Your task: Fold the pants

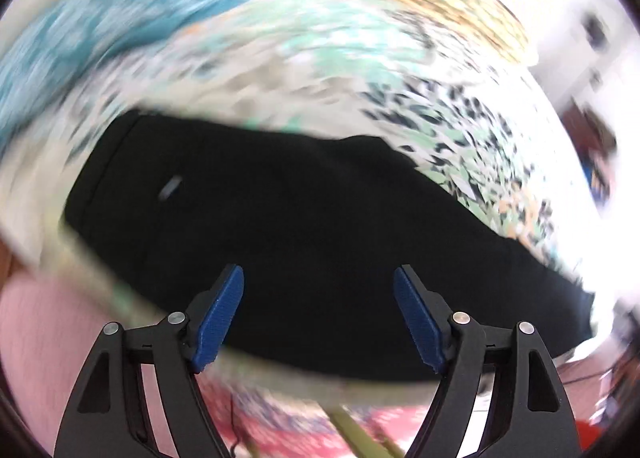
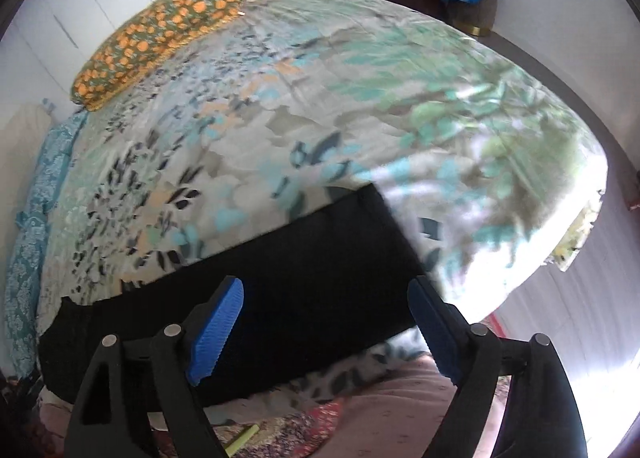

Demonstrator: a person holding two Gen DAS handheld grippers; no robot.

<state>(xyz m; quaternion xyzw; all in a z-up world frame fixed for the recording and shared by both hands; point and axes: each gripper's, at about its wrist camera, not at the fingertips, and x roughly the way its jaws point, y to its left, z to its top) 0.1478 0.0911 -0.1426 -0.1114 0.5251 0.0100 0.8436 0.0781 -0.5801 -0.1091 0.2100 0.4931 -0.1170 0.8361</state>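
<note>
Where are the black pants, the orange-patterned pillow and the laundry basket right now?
black pants (image 2: 304, 298), right wrist view, middle of the flat cloth.
orange-patterned pillow (image 2: 160, 37), right wrist view, middle of its top face.
laundry basket (image 2: 472, 11), right wrist view, its side wall under the heaped clothes.

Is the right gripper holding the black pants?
No, the right gripper is open, its blue pads apart above the pants, which lie flat on the bed.

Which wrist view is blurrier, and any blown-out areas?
Left wrist: heavy motion smear over the bedspread; pants a featureless black; upper right edge blown out. Right wrist: sharper, pillow readable, mild blur, glare at the bed's right corner.
</note>
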